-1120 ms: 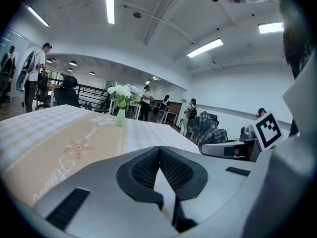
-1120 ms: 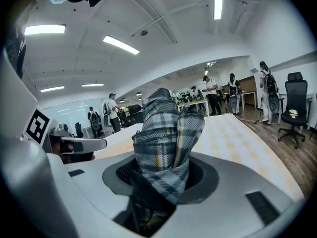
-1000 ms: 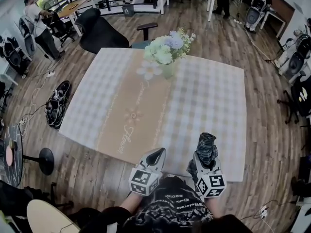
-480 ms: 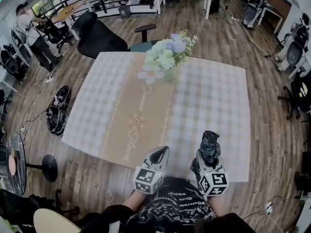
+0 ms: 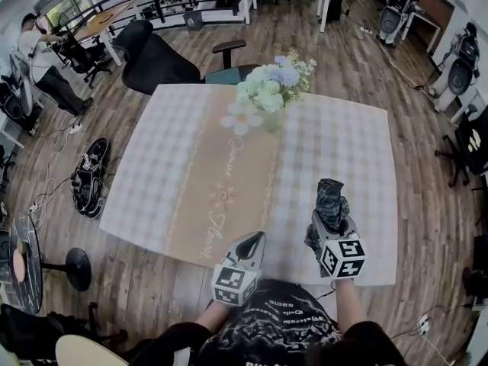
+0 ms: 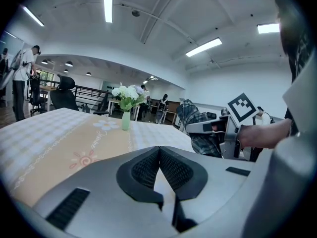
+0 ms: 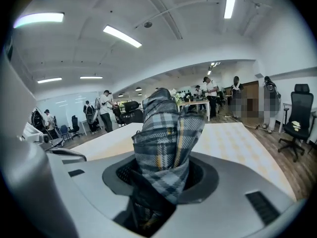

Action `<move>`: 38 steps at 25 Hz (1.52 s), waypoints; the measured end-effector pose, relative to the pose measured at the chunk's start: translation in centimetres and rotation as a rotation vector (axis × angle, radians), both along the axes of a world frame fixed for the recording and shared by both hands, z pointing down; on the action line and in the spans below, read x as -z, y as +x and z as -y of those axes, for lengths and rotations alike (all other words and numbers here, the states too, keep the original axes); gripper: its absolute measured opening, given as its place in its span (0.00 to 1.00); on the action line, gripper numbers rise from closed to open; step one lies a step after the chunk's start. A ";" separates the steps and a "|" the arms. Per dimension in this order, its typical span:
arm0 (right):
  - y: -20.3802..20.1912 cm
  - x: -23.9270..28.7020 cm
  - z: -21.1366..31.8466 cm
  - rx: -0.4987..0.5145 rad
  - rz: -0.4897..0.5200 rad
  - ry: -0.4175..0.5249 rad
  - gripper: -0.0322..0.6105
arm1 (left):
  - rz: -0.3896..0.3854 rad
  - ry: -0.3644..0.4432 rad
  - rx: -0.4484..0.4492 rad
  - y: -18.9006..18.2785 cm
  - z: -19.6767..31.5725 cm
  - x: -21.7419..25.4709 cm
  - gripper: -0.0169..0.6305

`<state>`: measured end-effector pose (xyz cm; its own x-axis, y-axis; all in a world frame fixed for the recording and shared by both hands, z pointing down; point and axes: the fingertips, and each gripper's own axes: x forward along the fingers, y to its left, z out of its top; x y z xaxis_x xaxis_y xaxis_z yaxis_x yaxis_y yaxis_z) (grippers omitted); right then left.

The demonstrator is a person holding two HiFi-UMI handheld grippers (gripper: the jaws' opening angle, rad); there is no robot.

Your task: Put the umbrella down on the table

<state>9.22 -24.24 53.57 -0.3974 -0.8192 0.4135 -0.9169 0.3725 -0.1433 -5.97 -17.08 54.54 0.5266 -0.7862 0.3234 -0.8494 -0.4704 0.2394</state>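
A folded plaid umbrella [image 5: 330,203] sticks up out of my right gripper [image 5: 329,223], which is shut on it above the near right part of the table [image 5: 347,147]. In the right gripper view the umbrella [image 7: 166,128] fills the gap between the jaws of that gripper [image 7: 161,175]. My left gripper [image 5: 252,240] hovers at the table's near edge, left of the umbrella, shut and holding nothing. In the left gripper view its pads [image 6: 146,166] meet at the tips, and the umbrella [image 6: 194,124] shows to the right.
A vase of flowers [image 5: 272,90] stands at the far middle of the table on a beige runner [image 5: 229,181]. A black office chair [image 5: 156,52] sits behind the table. A dark bag [image 5: 90,175] lies on the floor to the left, near a round stand [image 5: 70,269].
My right gripper has carried the umbrella forward, farther in over the table. The left gripper has shifted slightly along the near edge and stays shut.
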 end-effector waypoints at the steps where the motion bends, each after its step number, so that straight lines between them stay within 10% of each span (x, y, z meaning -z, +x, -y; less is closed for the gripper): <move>1: -0.3 -0.1 0.8 0.004 -0.010 -0.005 0.35 | 0.002 -0.001 0.001 -0.4 0.1 -0.1 0.05; 38: -1.5 -16.5 13.9 0.111 -0.368 -0.507 0.36 | 0.209 -0.020 -0.003 -5.8 1.8 -3.3 0.05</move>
